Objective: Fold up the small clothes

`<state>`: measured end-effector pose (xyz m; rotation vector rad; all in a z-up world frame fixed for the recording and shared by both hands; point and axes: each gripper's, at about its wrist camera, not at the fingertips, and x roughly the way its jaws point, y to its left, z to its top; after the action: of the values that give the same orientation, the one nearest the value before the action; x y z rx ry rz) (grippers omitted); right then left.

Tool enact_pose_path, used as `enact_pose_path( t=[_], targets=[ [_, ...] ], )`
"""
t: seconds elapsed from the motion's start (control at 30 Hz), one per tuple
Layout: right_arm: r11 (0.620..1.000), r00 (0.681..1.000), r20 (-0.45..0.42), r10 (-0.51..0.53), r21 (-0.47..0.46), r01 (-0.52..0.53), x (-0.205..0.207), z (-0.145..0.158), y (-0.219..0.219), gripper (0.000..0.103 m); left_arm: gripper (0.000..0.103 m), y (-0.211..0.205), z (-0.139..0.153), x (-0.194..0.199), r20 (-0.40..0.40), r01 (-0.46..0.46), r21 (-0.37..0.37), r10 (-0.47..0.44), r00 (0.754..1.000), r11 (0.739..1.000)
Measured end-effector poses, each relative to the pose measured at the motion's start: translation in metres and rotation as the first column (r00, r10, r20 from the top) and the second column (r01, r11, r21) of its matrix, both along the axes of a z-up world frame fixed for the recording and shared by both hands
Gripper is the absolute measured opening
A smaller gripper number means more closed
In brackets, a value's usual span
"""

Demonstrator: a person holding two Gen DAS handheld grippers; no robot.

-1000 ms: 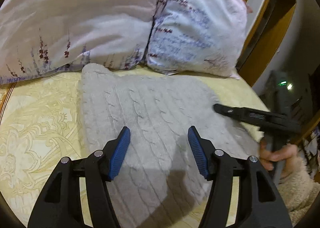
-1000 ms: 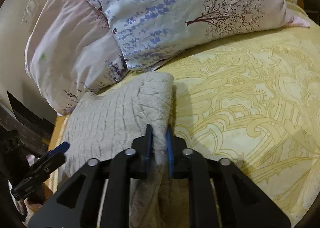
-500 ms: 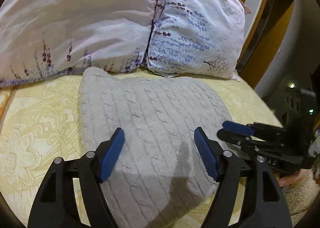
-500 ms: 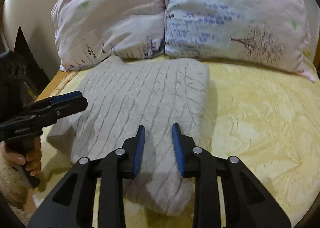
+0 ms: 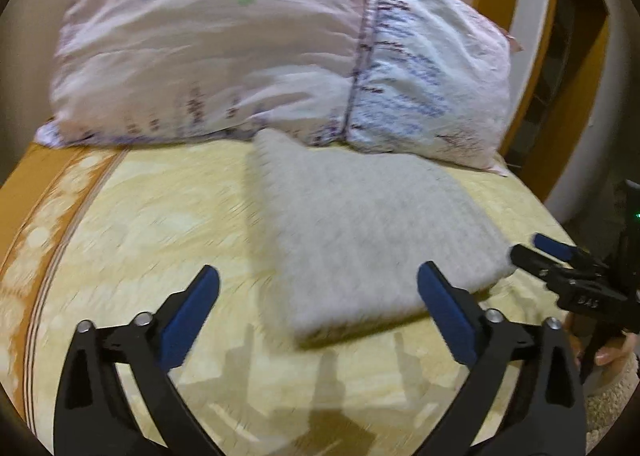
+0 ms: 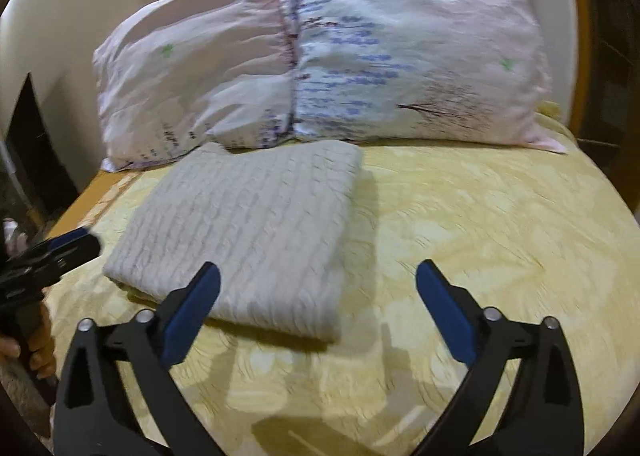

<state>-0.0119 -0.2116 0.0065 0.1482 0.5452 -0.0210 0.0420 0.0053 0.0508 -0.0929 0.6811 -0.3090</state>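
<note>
A grey cable-knit sweater [image 5: 372, 232] lies folded into a thick rectangle on the yellow bedspread [image 5: 168, 224], its far corner touching the pillows. It also shows in the right wrist view [image 6: 248, 224]. My left gripper [image 5: 318, 314] is wide open and empty, held back above the sweater's near edge. My right gripper [image 6: 318, 312] is wide open and empty, in front of the sweater's near right corner. Each gripper shows at the edge of the other's view, the right one [image 5: 560, 260] and the left one [image 6: 60, 252].
Two floral pillows [image 6: 320, 56] stand against the headboard behind the sweater. The bed's orange border [image 5: 44, 192] runs along the left side. A wooden frame and a white wall [image 5: 532, 56] are to the right. Bare bedspread [image 6: 480, 216] lies right of the sweater.
Both grippers have pulled back from the sweater and opened wide. The right gripper, shut on the sweater's edge a second ago, has let it go. The sweater lies flat and folded.
</note>
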Motion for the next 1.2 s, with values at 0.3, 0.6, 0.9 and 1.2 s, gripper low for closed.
enact_pose_path(
  t=[0.3, 0.6, 0.9, 1.2],
  targets=[
    [1.000, 0.998, -0.055, 0.011, 0.012, -0.010, -0.012, -0.015, 0.019, 0.101, 0.102, -0.001, -0.023, -0.015, -0.121, -0.089, 0.073, 0.097, 0.988, 0.993],
    [1.000, 0.985, -0.170, 0.013, -0.008, -0.015, -0.003, -0.038, 0.040, 0.101, 0.102, -0.019, -0.040, -0.013, -0.210, -0.076, 0.148, 0.107, 0.972, 0.986],
    [0.998, 0.969, -0.245, -0.026, -0.064, 0.011, 0.006, -0.050, 0.050, 0.101, 0.102, -0.029, -0.051, -0.011, -0.246, -0.063, 0.240, 0.124, 0.961, 0.969],
    [0.994, 0.964, -0.260, -0.050, -0.106, 0.023, 0.009, -0.052, 0.053, 0.101, 0.102, -0.031, -0.052, -0.006, -0.255, -0.054, 0.270, 0.126, 0.959, 0.961]
  ],
)
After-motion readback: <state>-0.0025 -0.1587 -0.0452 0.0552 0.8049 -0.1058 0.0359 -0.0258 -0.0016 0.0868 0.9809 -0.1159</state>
